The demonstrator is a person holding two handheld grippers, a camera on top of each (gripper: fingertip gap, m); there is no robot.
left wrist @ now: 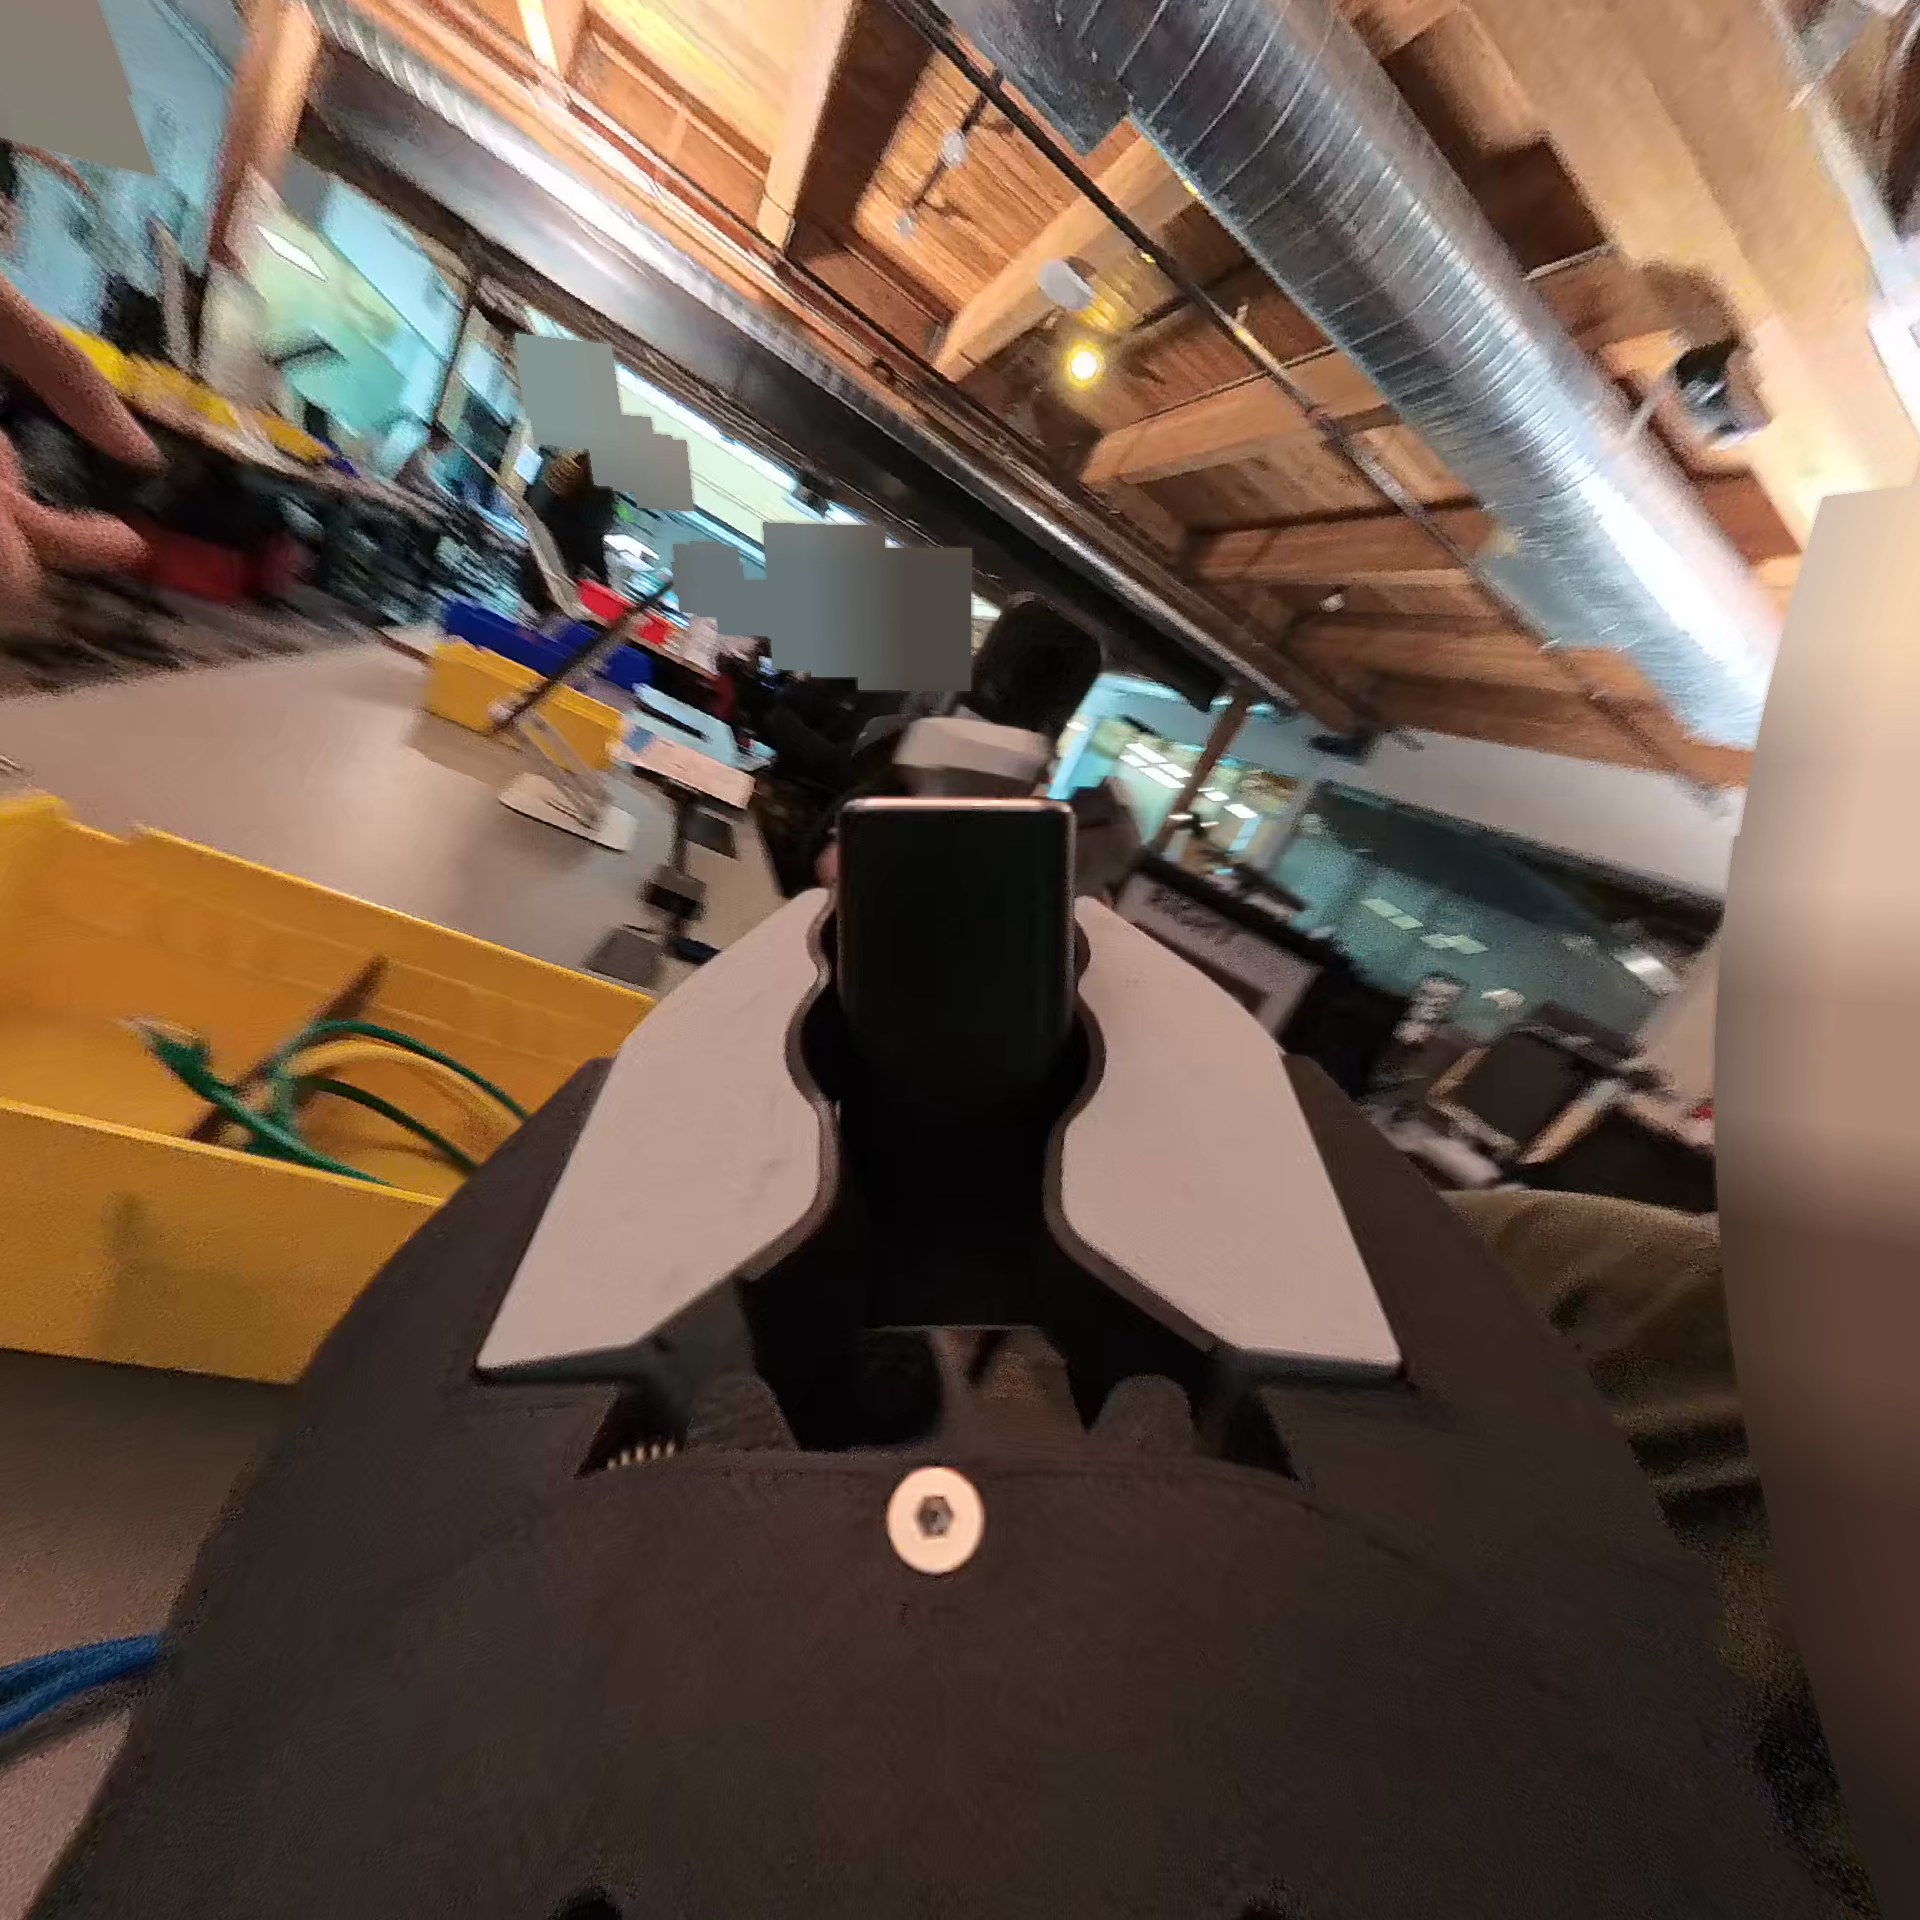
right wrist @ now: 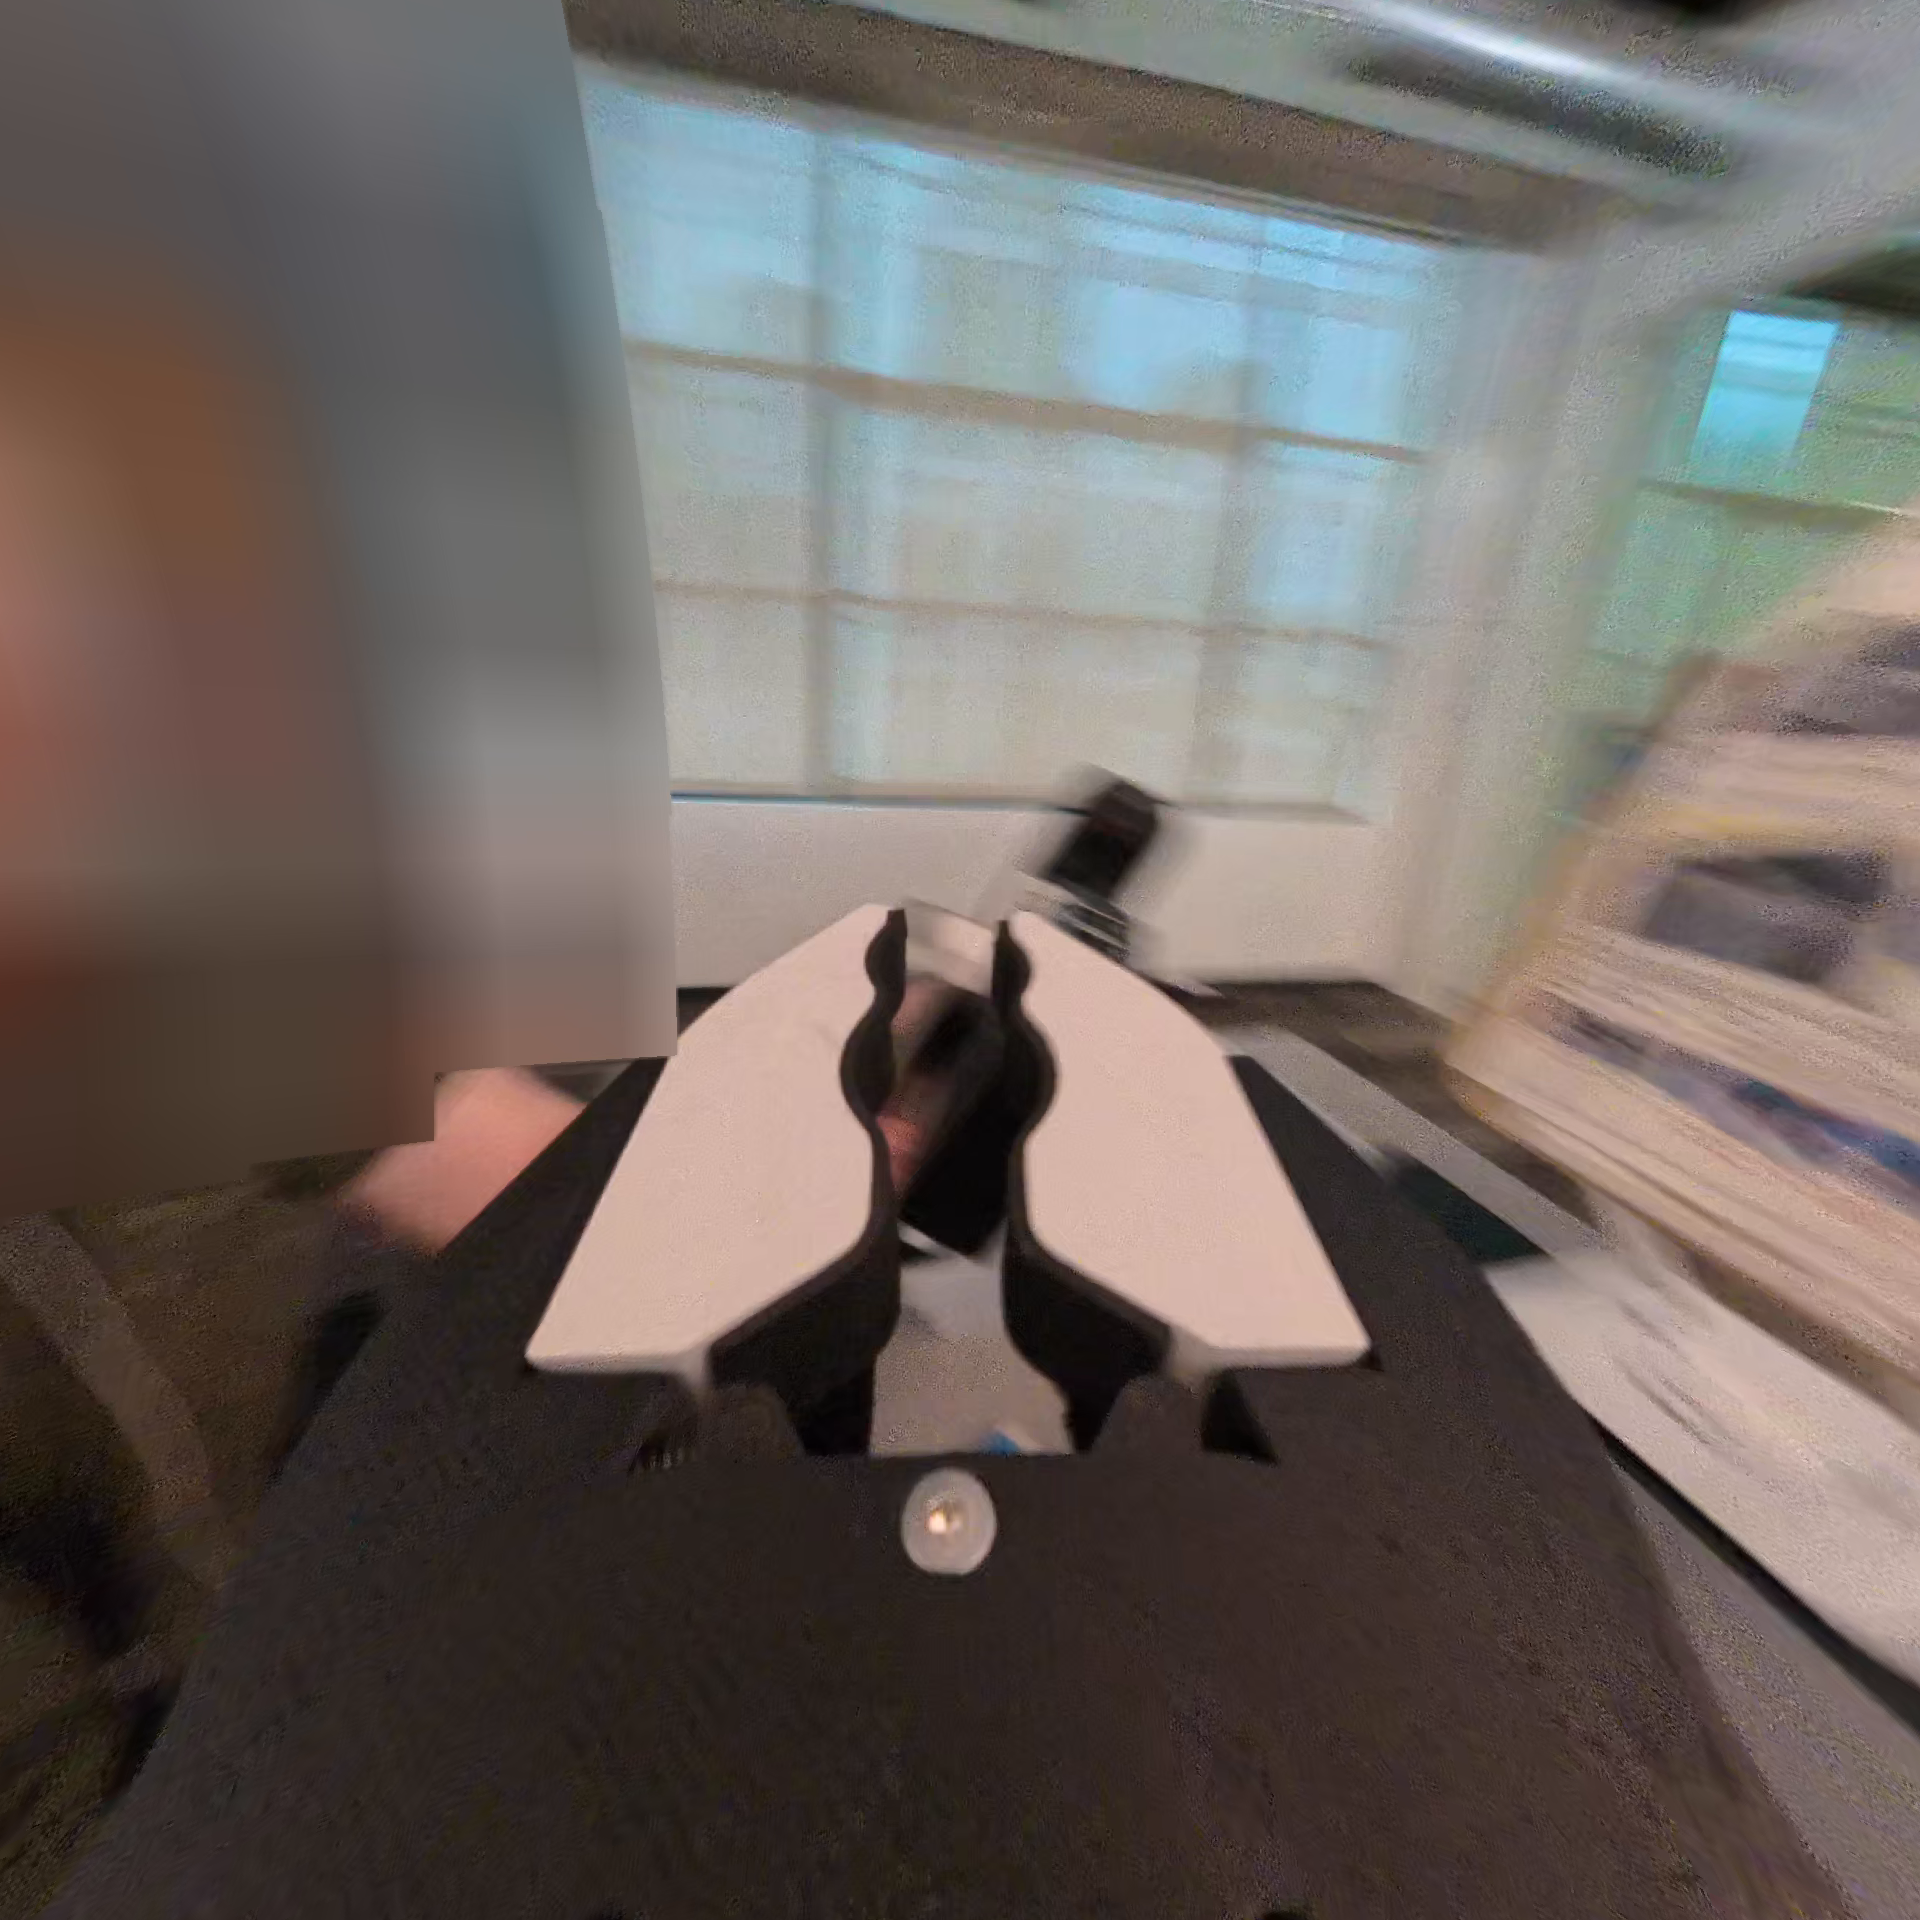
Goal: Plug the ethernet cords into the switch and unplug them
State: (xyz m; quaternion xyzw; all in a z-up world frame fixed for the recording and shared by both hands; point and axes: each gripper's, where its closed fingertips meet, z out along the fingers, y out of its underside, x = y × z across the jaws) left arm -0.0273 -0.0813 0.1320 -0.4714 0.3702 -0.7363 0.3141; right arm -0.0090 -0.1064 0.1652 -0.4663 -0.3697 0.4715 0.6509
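Left wrist view: the left gripper (left wrist: 954, 914) clamps an upright black, phone-like slab (left wrist: 954, 935). Beyond, green cords (left wrist: 312, 1091) lie in a yellow bin (left wrist: 156, 1247) on the surface (left wrist: 312, 748). Right wrist view is blurred: the right gripper (right wrist: 948, 940) is slightly parted, pinching something clear, unidentifiable.

Two yellow plastic bins sit on the grey counter (left wrist: 312, 769): one at nine o'clock (left wrist: 156, 1195) holding green cords (left wrist: 312, 1091), one farther off at eleven o'clock (left wrist: 488, 686).
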